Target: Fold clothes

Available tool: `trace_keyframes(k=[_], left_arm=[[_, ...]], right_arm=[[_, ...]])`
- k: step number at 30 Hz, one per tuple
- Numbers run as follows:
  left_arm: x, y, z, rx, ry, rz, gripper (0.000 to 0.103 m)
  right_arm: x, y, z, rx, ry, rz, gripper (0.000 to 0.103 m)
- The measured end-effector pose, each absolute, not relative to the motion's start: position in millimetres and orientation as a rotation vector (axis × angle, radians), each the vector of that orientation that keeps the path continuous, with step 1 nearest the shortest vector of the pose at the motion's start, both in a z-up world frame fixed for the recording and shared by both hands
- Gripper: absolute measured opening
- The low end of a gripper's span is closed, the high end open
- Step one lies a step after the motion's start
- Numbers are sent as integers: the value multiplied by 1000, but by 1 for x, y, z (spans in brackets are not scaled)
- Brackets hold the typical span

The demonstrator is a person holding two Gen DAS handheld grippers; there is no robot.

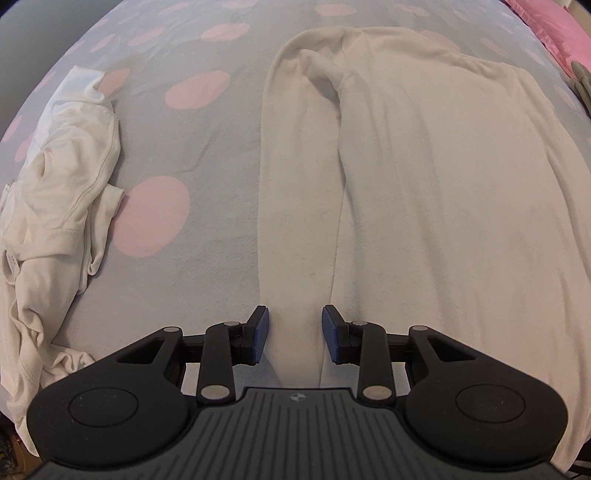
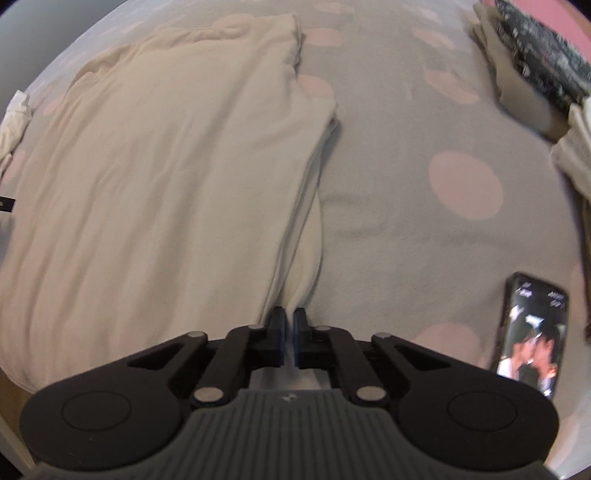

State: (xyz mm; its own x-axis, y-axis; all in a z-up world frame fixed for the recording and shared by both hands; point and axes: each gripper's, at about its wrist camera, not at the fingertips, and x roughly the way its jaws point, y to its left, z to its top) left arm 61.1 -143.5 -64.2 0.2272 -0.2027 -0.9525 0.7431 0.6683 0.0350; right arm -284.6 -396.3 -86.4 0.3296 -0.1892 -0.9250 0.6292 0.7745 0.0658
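Observation:
A cream long-sleeved top (image 1: 436,177) lies flat on the grey bedspread with pink dots (image 1: 207,155). Its left sleeve (image 1: 295,206) runs down along its side toward me. My left gripper (image 1: 295,334) is open, its blue pads either side of the sleeve's lower end. In the right wrist view the same top (image 2: 166,177) fills the left half. My right gripper (image 2: 289,332) is shut on the lower end of the top's right sleeve (image 2: 308,266), which runs along the top's right edge.
A crumpled white garment (image 1: 55,229) lies at the left of the bed. A pink pillow (image 1: 554,26) is at the far right. A phone with a lit screen (image 2: 532,332) lies on the bedspread right of my right gripper. Stacked clothes (image 2: 535,66) sit at the far right.

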Motion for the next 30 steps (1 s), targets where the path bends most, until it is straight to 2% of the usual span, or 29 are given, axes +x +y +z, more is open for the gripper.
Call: trace_keyframes(k=[9, 20, 24, 30], left_arm=[[66, -147, -69, 582, 1193, -674, 30], [76, -149, -71, 562, 1231, -672, 30], [82, -146, -72, 528, 1250, -677, 31], [90, -145, -75, 472, 1253, -686, 31]], right_arm=[[-297, -461, -32, 463, 1028, -734, 4], [-296, -524, 31, 229, 920, -981, 4], [-306, -540, 34, 166, 832, -1168, 4], [-325, -557, 1, 386, 889, -1148, 9]])
